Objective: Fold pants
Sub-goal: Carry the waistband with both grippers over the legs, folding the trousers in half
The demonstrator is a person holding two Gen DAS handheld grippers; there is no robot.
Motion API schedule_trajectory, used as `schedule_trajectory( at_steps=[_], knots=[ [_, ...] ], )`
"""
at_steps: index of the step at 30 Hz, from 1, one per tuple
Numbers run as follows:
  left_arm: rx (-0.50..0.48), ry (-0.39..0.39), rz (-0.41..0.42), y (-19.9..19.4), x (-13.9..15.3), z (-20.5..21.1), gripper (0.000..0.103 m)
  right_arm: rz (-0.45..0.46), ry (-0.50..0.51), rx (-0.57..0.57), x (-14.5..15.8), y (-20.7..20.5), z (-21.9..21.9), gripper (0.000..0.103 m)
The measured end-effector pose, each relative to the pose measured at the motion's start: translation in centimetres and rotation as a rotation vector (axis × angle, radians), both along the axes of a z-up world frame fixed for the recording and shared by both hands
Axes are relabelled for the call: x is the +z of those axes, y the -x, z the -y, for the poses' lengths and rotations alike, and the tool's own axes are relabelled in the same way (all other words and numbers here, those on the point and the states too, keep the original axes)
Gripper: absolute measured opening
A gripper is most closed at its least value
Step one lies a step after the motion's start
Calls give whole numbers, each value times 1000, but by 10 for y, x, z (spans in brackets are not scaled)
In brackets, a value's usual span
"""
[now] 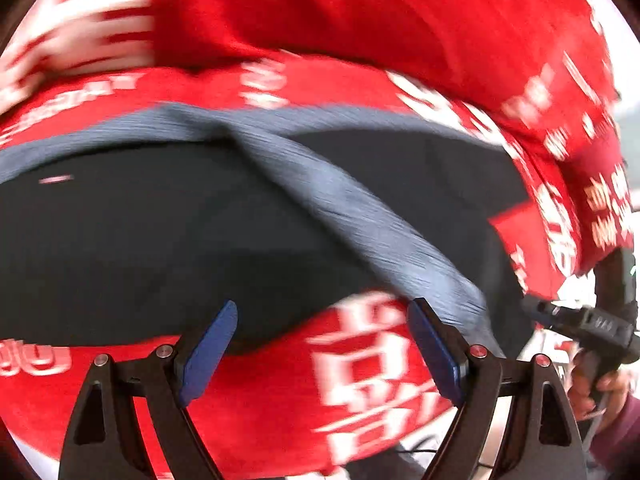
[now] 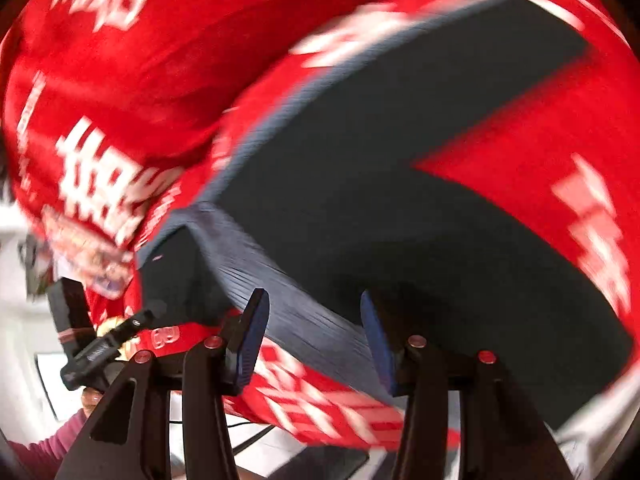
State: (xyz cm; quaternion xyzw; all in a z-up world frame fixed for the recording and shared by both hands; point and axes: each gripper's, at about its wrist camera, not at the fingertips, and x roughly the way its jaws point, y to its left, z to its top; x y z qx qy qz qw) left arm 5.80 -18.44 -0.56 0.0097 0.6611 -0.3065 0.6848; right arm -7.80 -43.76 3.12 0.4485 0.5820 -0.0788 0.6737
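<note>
My step: I think I am getting ready to grab the waist end of the pants [image 1: 168, 232] so I can fold them.
How to do it well: I want each tool to bite the ribbed band, one on each side, so the pants lift flat and do not twist.
Left gripper [image 1: 322, 354]: its blue fingers [image 1: 208, 354] are spread wide with nothing between them. It hangs just over the near edge of the pants.
Right gripper [image 2: 314, 340]: its fingers are apart too. The grey band [image 2: 288, 292] runs across the gap between them, but they do not pinch it.
Where the pants are: they lie spread on a red cloth [image 1: 360, 12] with white letters. The cloth covers the whole top.
How the pants look: dark, almost black, soft and thin. The waist band [image 1: 360, 216] is grey-blue with fine ribs. One part of it is flipped over at a slant. In the right view the pants make a V shape, with red cloth showing between the two sides.
Watch out: the pictures are blurry, so I should slow down before I close. The flipped band could bunch up if I grab it crooked.
</note>
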Motion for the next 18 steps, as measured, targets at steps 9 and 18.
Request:
schedule_trajectory(
  at_steps=[9, 18],
  knots=[
    [-149, 6, -141, 43, -31, 95, 87, -129, -28, -315, -26, 177, 36, 59],
    [-201, -38, -154, 61, -43, 129, 87, -70, -165, -409, -66, 223, 32, 57]
  ],
)
